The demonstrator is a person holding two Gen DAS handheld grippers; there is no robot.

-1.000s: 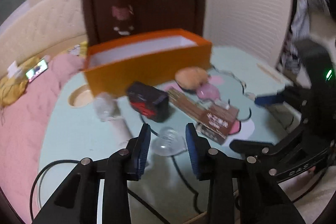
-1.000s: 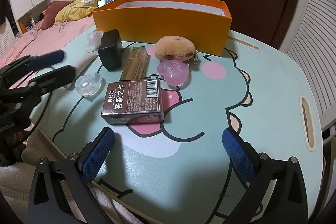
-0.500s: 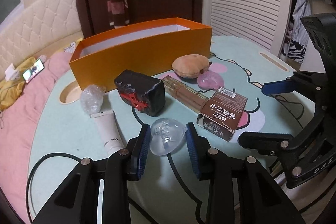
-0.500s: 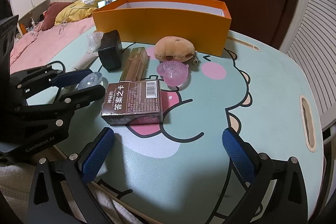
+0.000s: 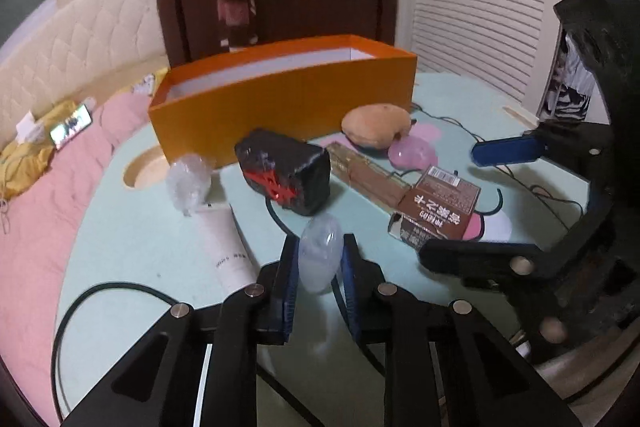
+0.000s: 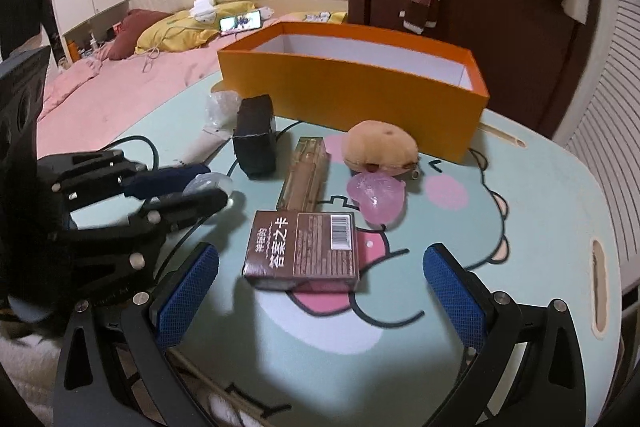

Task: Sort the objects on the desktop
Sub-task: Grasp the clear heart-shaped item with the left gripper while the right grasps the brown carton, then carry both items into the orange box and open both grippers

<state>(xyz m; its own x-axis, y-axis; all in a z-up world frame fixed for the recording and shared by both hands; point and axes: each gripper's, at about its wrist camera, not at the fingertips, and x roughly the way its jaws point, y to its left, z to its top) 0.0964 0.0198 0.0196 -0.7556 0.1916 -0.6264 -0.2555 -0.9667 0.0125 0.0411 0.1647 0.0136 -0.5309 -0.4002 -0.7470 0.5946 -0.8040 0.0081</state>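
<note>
1. The left claw (image 5: pixel 319 263) is clamped on the clear heart-shaped piece (image 5: pixel 320 251), tilted on edge, low over the bench (image 5: pixel 140 251)
2. The right claw (image 6: pixel 320 287) gapes wide and empty, near the brown card box (image 6: pixel 303 249)
3. Step in hand, likely: carrying the piece to the orange box (image 5: pixel 284 99)
4. That calls for clearing the black box (image 5: pixel 286 171) and the near wall

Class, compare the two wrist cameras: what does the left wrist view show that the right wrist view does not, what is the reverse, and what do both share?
Only the left wrist view shows the white tube clearly, and the clear heart case clamped between the left gripper fingers. Only the right wrist view shows the right gripper open wide, and a window. Both share the orange box, black box, brown card box, pink heart and plush pouch.
</note>
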